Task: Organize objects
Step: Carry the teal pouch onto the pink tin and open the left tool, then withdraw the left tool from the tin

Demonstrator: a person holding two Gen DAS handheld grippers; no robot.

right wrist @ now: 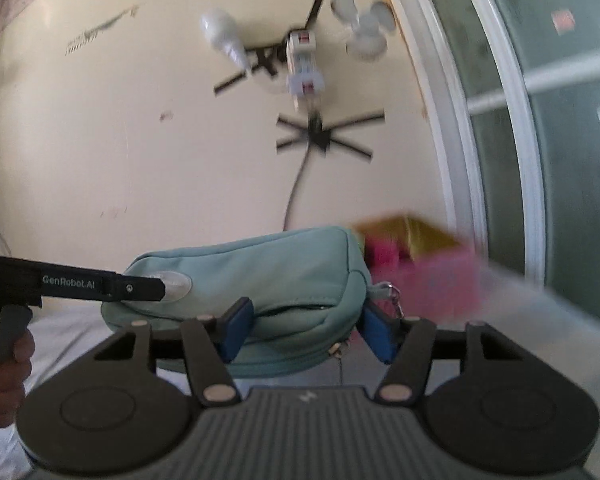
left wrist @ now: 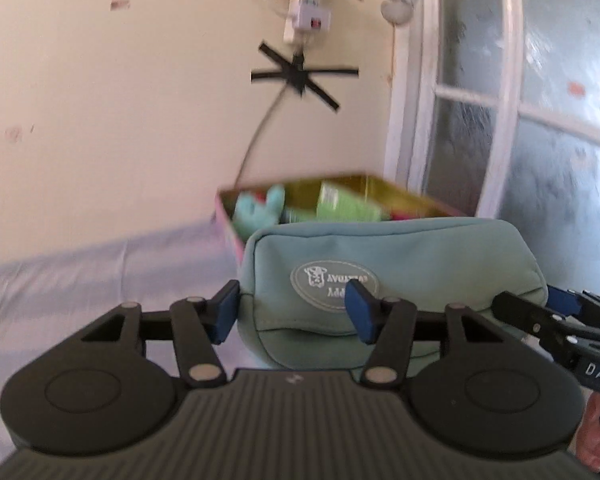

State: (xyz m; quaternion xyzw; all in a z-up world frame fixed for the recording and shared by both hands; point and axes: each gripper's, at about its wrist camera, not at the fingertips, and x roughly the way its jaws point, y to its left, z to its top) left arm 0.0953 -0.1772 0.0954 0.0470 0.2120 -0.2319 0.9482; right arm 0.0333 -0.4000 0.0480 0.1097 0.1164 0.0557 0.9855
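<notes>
A teal zip pouch (left wrist: 420,256) with an oval label hangs level above the pale sheet, one gripper at each end. My left gripper (left wrist: 294,312) is shut on its left end, with the blue pads pressing the fabric from both sides. My right gripper (right wrist: 308,328) is shut on the right end of the pouch (right wrist: 280,264), near the zip pull. The right gripper (left wrist: 556,308) also shows at the edge of the left wrist view. Behind the pouch stands an open box (left wrist: 416,196) with pink sides and a gold inside. It holds a teal soft toy and green packs.
A pale sheet (left wrist: 100,272) covers the surface below. On the cream wall a power strip (left wrist: 308,4) is taped up, with a cable (left wrist: 256,136) running down behind the box. A white-framed frosted window (left wrist: 512,80) stands at the right. A person's hand (right wrist: 4,364) grips the left handle.
</notes>
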